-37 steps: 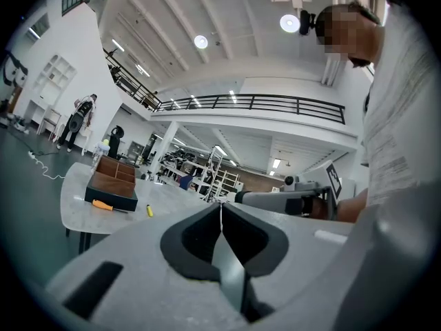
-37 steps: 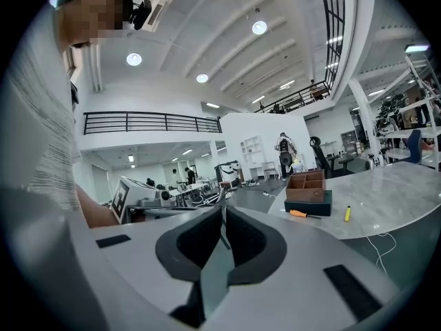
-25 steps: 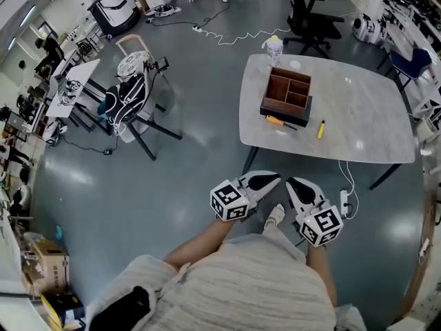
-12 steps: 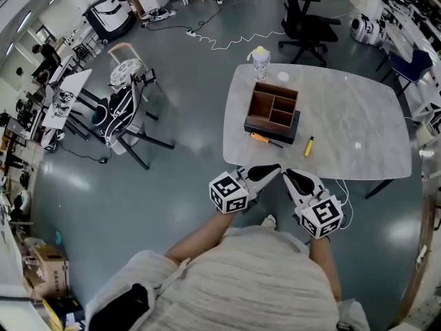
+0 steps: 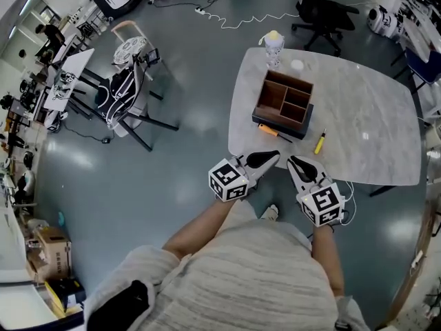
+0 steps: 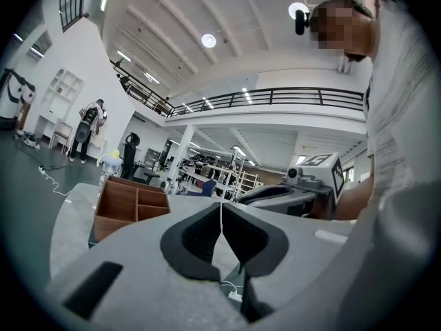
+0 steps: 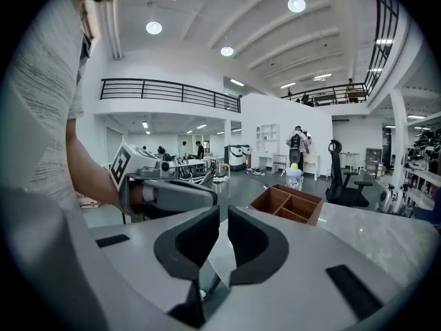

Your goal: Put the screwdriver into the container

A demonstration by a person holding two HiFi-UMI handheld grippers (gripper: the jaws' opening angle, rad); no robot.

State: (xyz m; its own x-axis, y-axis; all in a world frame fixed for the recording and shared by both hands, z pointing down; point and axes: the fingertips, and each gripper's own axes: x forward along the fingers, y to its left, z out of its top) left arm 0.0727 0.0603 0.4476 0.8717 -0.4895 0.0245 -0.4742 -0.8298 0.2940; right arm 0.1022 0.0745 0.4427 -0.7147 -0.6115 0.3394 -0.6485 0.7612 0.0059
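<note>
1. Marker cubes, one on each gripper: white cubes with black-and-white square code patterns on their faces. No letters can be read on them.

2. Orange-handled, dark-shafted screwdriver (image 5: 271,130): slim, lying flat on the desk. The handle points to 10 o'clock and the shaft to 4 o'clock. It lies just beside the container's near wall, on its 6 o'clock side and outside it. Neither claw touches it.

3. Brown wooden open-topped container (image 5: 284,101): a box on a dark base, split by partitions into several compartments. It stands on the desk towards the left end.

4. Pale grey marble-patterned desk (image 5: 372,136) with rounded corners: it fills the 1 to 3 o'clock part of the head view, over a grey-green glossy floor (image 5: 158,185).

5. Yellow slender tool (image 5: 320,142): lying flat at 4 o'clock of the container, apart from the screwdriver.

6. Clear bottle with a yellow cap (image 5: 273,47): upright at 12 o'clock of the container, by the desk's far edge.

7. Left claw (image 5: 277,156): black pads pressed together, holding nothing. It is held near the desk's near edge, at 6 o'clock of the screwdriver.

8. Right claw (image 5: 290,161): pads drawn almost together with only a thin slit between them, holding nothing. It is just beside the left claw.

9. Black office chair (image 5: 324,12): on the floor at 12 o'clock, beyond the desk.
</note>
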